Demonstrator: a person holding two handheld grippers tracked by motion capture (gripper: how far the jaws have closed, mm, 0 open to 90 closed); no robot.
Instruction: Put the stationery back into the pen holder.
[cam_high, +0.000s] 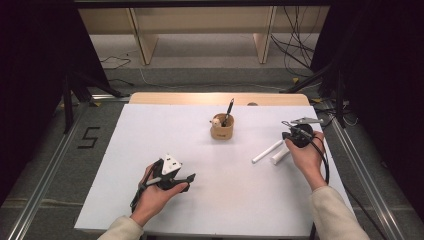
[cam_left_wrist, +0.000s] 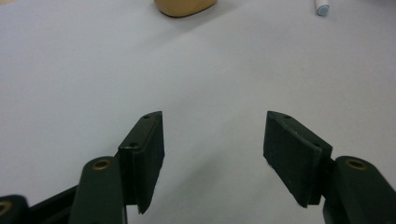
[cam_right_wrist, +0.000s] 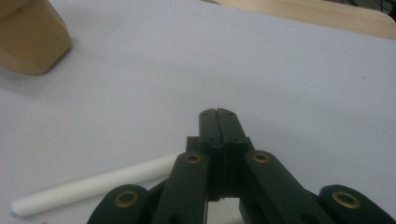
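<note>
— Closed jaws are seen on the right gripper (cam_right_wrist: 218, 113), nothing held; the white pen (cam_right_wrist: 93, 186) lies beside it, near the tabletop's right edge.
— And the left gripper (cam_left_wrist: 212, 140)?
— Held open, empty, near the front edge. A regrasp seems called for; the wooden cup (cam_high: 222, 127) stands mid-tabletop, nothing blocking.

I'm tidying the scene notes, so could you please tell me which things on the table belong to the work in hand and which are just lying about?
In the job:
- two white pens beside the shut right hand-held gripper
- wooden holder with a dark pen

Lying about:
- open left hand-held gripper, idle
- cables on the floor
</note>
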